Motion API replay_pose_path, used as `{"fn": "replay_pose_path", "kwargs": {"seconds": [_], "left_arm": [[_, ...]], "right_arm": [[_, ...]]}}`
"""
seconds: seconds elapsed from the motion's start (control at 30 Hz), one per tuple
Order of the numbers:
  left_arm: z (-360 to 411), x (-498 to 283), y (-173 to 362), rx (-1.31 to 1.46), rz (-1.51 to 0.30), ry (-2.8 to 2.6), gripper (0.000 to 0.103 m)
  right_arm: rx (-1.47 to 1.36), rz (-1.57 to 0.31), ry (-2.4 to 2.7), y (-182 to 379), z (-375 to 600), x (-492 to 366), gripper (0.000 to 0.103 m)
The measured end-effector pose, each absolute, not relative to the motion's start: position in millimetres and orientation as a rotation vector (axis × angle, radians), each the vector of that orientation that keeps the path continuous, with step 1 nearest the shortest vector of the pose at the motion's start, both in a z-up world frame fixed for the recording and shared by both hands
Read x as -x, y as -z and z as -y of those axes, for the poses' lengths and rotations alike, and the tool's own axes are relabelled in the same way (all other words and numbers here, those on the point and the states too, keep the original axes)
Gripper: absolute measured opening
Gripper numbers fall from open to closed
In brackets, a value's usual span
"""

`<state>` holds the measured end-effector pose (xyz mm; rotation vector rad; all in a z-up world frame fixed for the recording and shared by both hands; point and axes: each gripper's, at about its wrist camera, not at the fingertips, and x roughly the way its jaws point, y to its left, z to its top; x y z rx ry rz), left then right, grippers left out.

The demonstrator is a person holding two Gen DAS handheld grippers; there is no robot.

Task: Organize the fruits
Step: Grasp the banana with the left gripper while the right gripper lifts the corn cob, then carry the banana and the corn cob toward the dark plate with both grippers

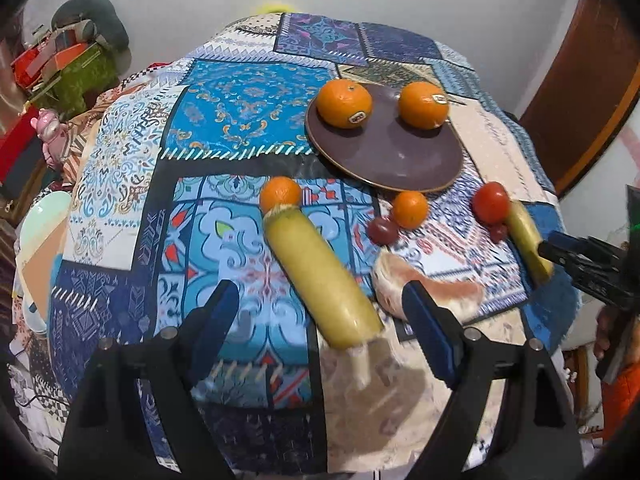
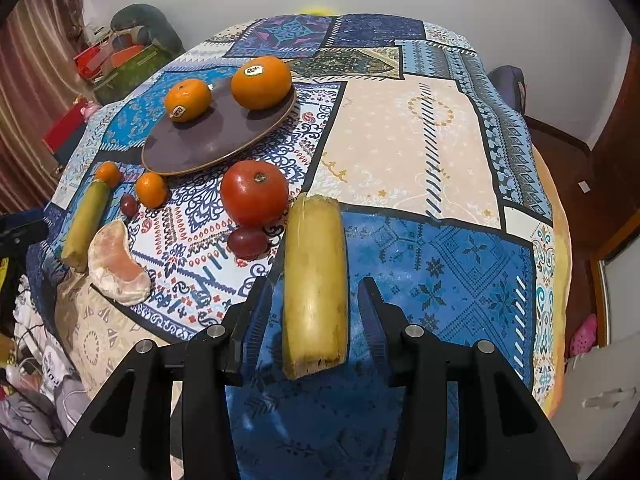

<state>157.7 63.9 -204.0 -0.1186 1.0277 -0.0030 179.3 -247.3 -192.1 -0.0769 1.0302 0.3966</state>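
Observation:
A brown plate [image 1: 400,160] [image 2: 208,144] holds two big oranges [image 1: 345,103] [image 2: 262,81]. On the cloth lie two yellow-green cane pieces, two small mandarins [image 1: 410,209] [image 2: 151,189], a red tomato [image 2: 255,192] [image 1: 491,202], dark grapes [image 2: 247,242] and a peeled pomelo segment [image 2: 118,263] [image 1: 424,284]. My left gripper [image 1: 320,304] is open over one cane piece [image 1: 320,276]. My right gripper [image 2: 314,300] is open, its fingers on either side of the other cane piece [image 2: 315,284], not touching it. It also shows at the right of the left wrist view [image 1: 576,256].
A patchwork cloth [image 2: 420,140] covers the table. A shelf with boxes and a green cushion [image 1: 80,60] stands at the far left. A wooden door [image 1: 580,80] is at the right. A pink shoe [image 2: 584,334] lies on the floor.

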Motion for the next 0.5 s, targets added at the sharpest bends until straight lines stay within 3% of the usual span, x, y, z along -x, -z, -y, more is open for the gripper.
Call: {"fn": "replay_pose_path", "kwargs": {"seconds": [0.1,0.17,0.5], "left_arm": [[-66,-172,219,0.146,-1.060,-0.015,0.082],[-68,-180,229,0.157,-1.085,-0.029,0.074],[-77,-196,256,0.254,-1.132,-0.023,0.057]], "right_arm": [[0.081,-1.022,-0.404,193,244,-181,0.041],[0.092,-1.018,-0.403,193,242,-183,0.041],[0.110,-1.072,-0.405,214,233,-204,0.041]]}}
